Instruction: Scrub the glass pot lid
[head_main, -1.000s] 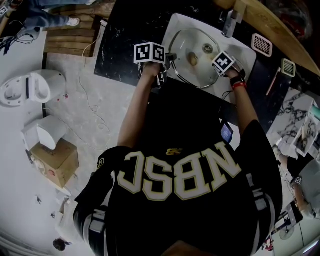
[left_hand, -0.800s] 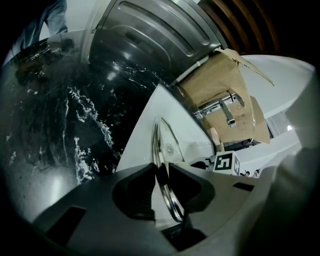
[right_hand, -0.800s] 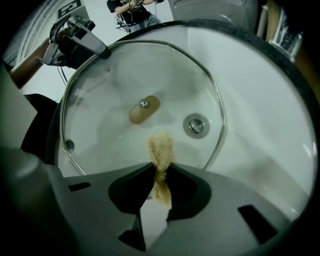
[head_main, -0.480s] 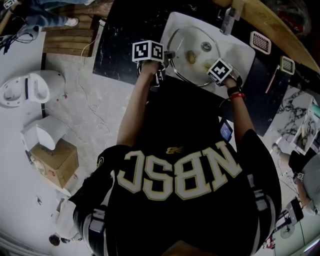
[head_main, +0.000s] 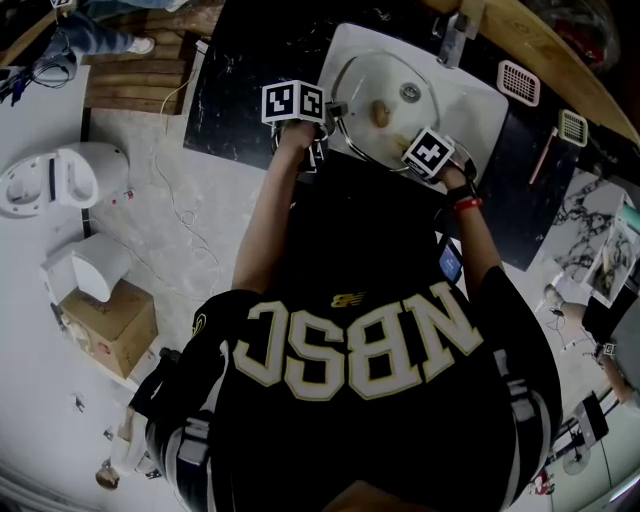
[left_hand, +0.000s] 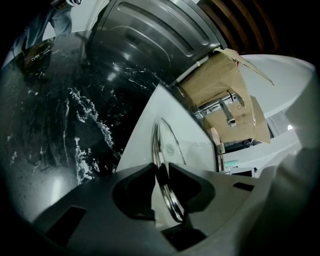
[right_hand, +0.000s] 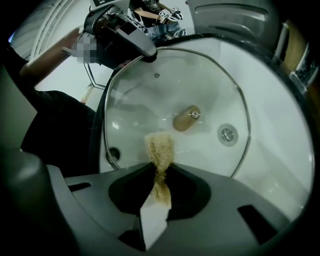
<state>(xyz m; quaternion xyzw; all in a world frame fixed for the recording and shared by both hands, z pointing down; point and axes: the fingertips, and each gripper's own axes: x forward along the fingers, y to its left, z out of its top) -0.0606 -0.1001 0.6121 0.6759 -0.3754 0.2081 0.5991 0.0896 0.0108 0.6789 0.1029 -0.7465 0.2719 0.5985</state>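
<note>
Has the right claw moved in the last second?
Yes. In the head view, the right claw has slid toward the person, away from the sink drain.

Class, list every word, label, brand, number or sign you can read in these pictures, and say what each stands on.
"NBSC": large pale letters on the black shirt, seen upside down in the head view.
Small emblem above those letters: too small to read.
Left marker cube, right marker cube: black-and-white square patterns, no words.
Mark on the cardboard box: too blurred to read.
Both gripper views: nothing legible.
</note>
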